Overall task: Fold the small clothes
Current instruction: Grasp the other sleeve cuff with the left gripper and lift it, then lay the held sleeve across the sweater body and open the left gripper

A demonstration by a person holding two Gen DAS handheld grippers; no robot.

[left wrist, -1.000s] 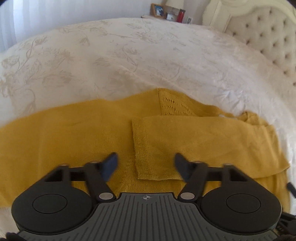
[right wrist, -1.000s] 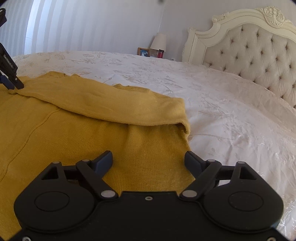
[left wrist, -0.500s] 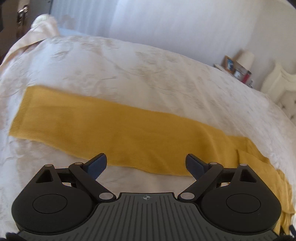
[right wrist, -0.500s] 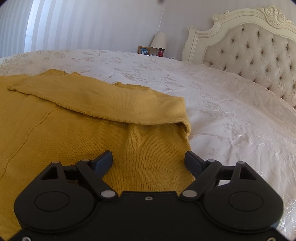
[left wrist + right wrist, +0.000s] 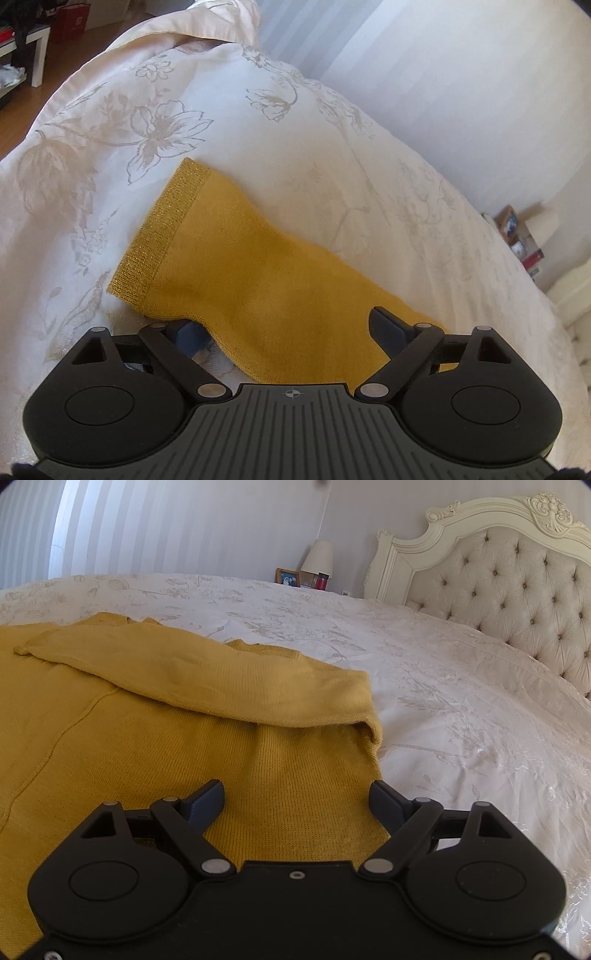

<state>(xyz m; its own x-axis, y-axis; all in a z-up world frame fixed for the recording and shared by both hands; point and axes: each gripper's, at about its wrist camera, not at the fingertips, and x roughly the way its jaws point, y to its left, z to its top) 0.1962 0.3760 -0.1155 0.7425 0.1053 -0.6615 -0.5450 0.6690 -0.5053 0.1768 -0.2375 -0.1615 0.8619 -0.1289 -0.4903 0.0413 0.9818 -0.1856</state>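
A: Straddling the loose sleeve (image 5: 258,273) near the bed (image 5: 332,155) corner, our left tool (image 5: 284,332) gapes wide, empty.
B: We'd pinch its cuff (image 5: 162,236); right tool (image 5: 297,797), wide, waits over the sweater (image 5: 147,746).

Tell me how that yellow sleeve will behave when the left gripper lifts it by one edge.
Probably floppy: the yellow sleeve is thin knit lying flat on the bedspread, so it should droop from the left hand-held gripper. Likely light. The ribbed cuff may hang slightly stiffer.
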